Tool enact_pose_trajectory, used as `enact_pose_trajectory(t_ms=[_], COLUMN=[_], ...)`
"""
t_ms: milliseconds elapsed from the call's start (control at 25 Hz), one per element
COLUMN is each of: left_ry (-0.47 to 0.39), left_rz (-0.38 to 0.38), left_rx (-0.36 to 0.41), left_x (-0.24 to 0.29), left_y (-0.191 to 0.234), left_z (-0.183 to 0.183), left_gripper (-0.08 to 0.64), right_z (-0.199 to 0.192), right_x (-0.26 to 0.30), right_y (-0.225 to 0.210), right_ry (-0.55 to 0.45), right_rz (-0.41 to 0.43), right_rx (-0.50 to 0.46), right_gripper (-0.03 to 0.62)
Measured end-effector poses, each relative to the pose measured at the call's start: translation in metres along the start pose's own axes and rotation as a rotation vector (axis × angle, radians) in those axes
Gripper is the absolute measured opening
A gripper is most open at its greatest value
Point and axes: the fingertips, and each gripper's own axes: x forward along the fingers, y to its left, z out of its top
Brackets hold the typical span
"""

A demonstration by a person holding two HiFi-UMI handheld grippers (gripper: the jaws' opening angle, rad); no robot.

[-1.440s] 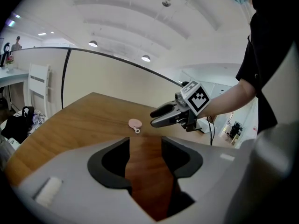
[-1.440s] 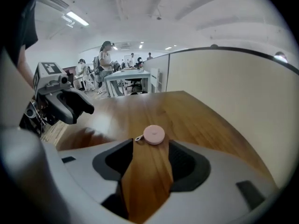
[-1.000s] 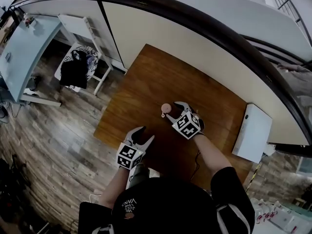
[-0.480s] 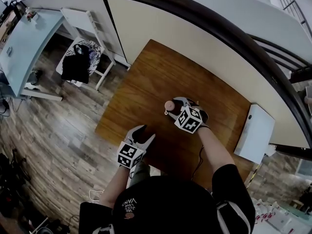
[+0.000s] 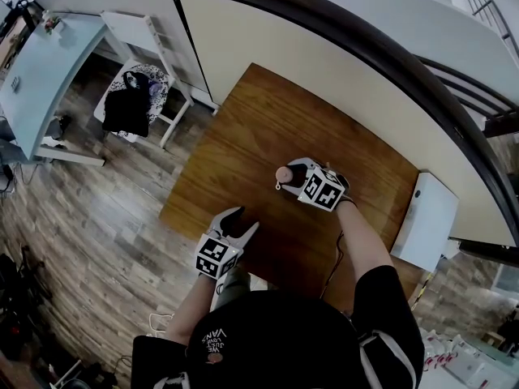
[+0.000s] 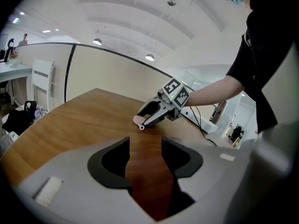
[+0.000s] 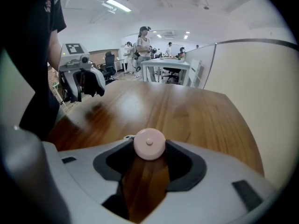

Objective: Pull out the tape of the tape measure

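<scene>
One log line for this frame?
right hand-held gripper: shut on tape measure | left hand-held gripper: open, empty, over table | pull: not started

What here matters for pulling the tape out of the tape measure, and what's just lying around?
For the job: pink tape measure, gripped by the right hand-held gripper; left hand-held gripper, open over the table.
Lying about: white box beside the table; chair with a black bag on it; pale blue desk.
</scene>
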Motion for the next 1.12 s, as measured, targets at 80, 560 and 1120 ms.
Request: enact_pose_trajectory(t_ms=[80,560,1120], left_ry=[0.000,-0.037,-0.127], left_rz=[0.004,0.079,-0.017], left_rx=[0.003,0.317,0.727], left_x=[-0.001,0.008,0.002], left_y=[0.002,0.001,-0.053], left_z=[0.000,0.041,0.094], left_gripper=[0.199,0.199,0.198], right_z=[0.000,0.062,0.081], right_x=[-0.002,-0.051,-0.111], right_y=[0.000,0.029,0.062], right_ry=[-0.013,-0.282,-0.394], right_rz=[-0.045,-0.178,-0.224], right_rx=[0.031,0.313,0.458], right_gripper=[0.216,0.216,0.216])
